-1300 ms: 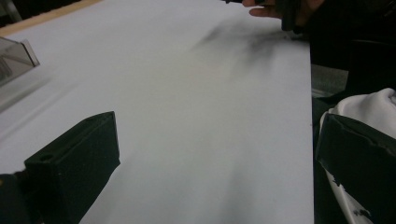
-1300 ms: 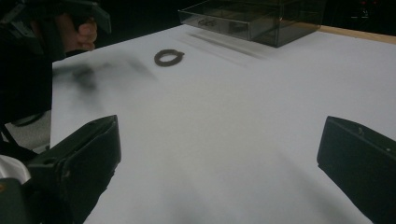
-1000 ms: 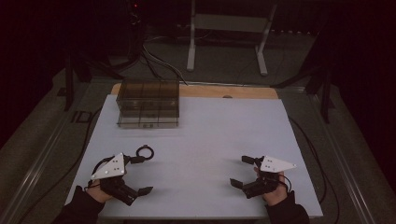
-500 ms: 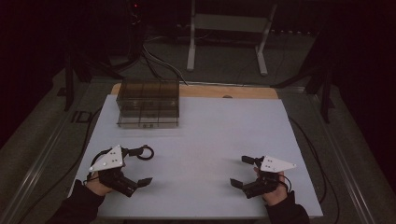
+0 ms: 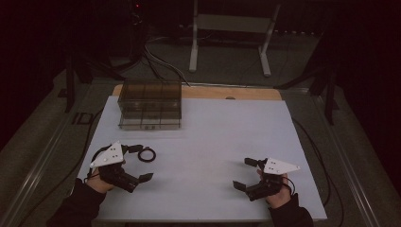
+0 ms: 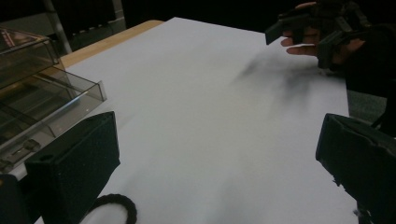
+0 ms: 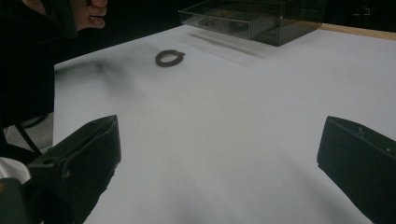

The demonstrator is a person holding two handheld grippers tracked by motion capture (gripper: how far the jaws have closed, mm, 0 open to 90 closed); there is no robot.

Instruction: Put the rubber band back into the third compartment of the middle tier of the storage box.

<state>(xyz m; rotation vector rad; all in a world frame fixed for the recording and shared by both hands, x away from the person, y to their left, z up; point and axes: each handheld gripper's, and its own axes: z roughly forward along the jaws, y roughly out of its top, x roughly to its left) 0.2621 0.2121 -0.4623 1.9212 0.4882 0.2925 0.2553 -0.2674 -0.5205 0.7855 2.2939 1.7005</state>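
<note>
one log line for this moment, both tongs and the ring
left tongs: open, beside black ring | right tongs: open, holding nothing | clear box: far left of white sheet

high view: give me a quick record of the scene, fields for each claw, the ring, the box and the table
left claw: open, empty, at the near left of the table, beside the ring
right claw: open, empty, at the near right
ring: small dark loop lying flat on the table, just by the left claw's far jaw, not gripped
box: clear plastic with compartments, at the far left of the table; contents cannot be told
table: white top with a wooden strip along the far edge
</note>
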